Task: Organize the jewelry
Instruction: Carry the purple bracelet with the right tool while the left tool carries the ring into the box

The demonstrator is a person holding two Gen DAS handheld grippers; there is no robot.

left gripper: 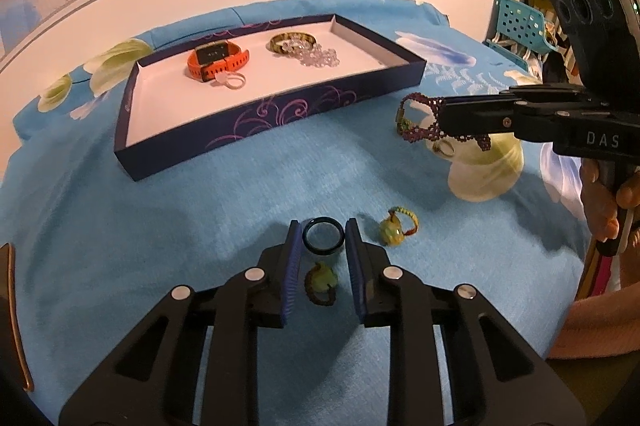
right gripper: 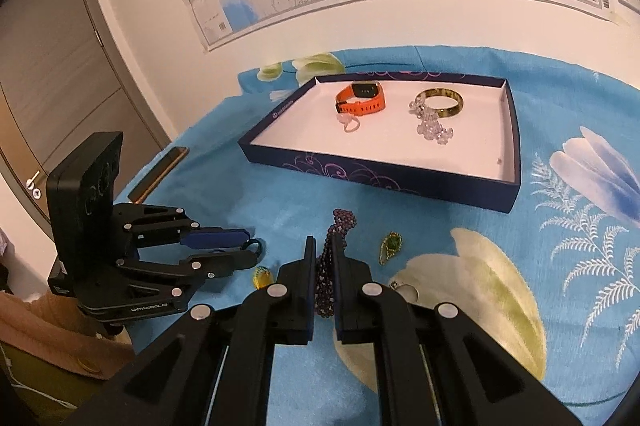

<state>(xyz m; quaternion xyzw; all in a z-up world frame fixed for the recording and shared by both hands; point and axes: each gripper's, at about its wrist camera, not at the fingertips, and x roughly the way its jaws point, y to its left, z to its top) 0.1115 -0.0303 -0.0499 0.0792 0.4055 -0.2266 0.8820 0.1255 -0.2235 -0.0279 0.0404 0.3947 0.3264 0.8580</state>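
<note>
A dark blue tray (left gripper: 280, 114) (right gripper: 380, 174) on the blue cloth holds an orange watch (left gripper: 218, 60) (right gripper: 362, 100), a clear ring (left gripper: 232, 80), a gold-green bangle (left gripper: 292, 40) (right gripper: 440, 102) and clear beads (left gripper: 316, 56) (right gripper: 434, 132). My left gripper (left gripper: 323, 238) is open, its fingers on either side of a dark blue ring (left gripper: 323, 235) lying on the cloth. My right gripper (right gripper: 322, 258) (left gripper: 440, 122) is shut on a purple beaded bracelet (right gripper: 328, 266) (left gripper: 420, 118), held above the cloth right of the tray.
Loose on the cloth: a yellow-green bead ring (left gripper: 394, 228), a brown cord ring with a green bead (left gripper: 320, 284), a green pendant (right gripper: 390, 246), a small ring (left gripper: 440, 148). A phone (right gripper: 160, 174) lies at the left edge. A teal basket (left gripper: 520, 22) stands at the right.
</note>
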